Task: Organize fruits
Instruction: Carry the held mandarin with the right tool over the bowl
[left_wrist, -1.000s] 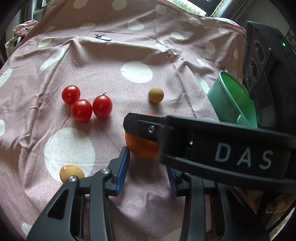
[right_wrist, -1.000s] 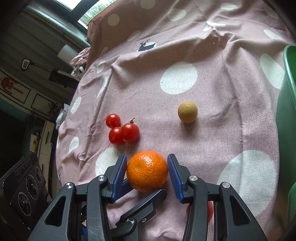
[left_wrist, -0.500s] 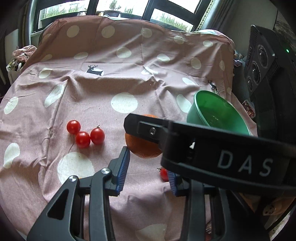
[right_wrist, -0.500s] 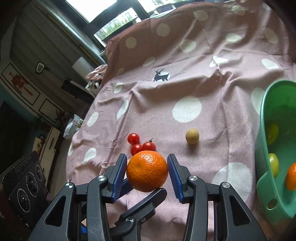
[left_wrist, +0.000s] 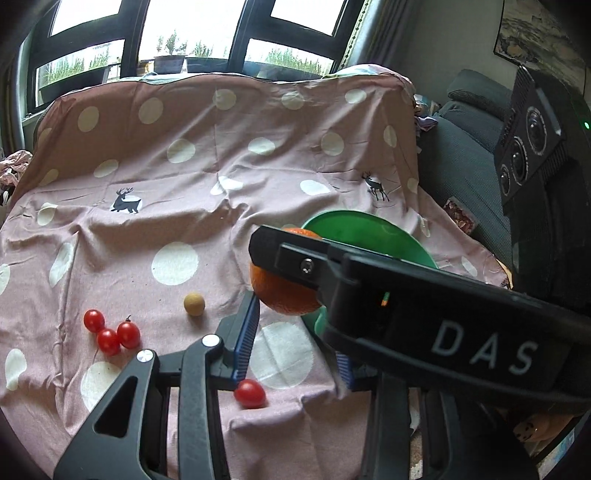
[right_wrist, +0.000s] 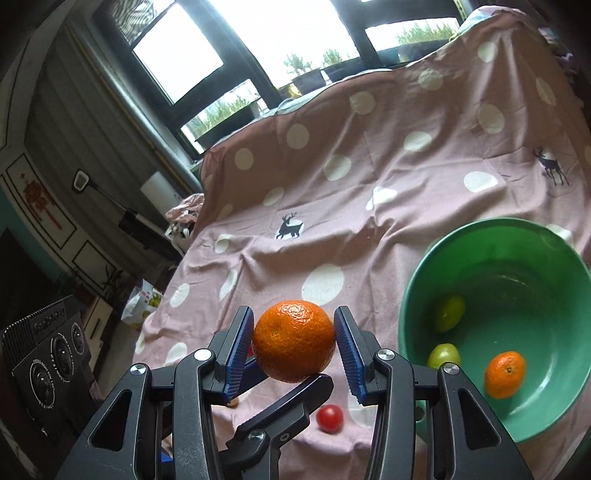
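Fingers (right_wrist: 240, 343) of the right gripper (right_wrist: 294, 341) clamp the orange (right_wrist: 293, 339), angled downward beside the green bowl (right_wrist: 417, 280).

Right gripper (right_wrist: 294, 341) clamped on an orange (right_wrist: 294, 340), blue pads (right_wrist: 241, 345) pressing both its sides, fruit lifted clear of the pink dotted cloth (right_wrist: 369, 206). To the right, a green bowl (right_wrist: 413, 295) holding two green fruits (right_wrist: 448, 314) and a small orange (right_wrist: 505, 374). Near, below the gripper, a single cherry tomato (right_wrist: 330, 418) on the cloth. Far behind, dark-framed windows (right_wrist: 258, 48).
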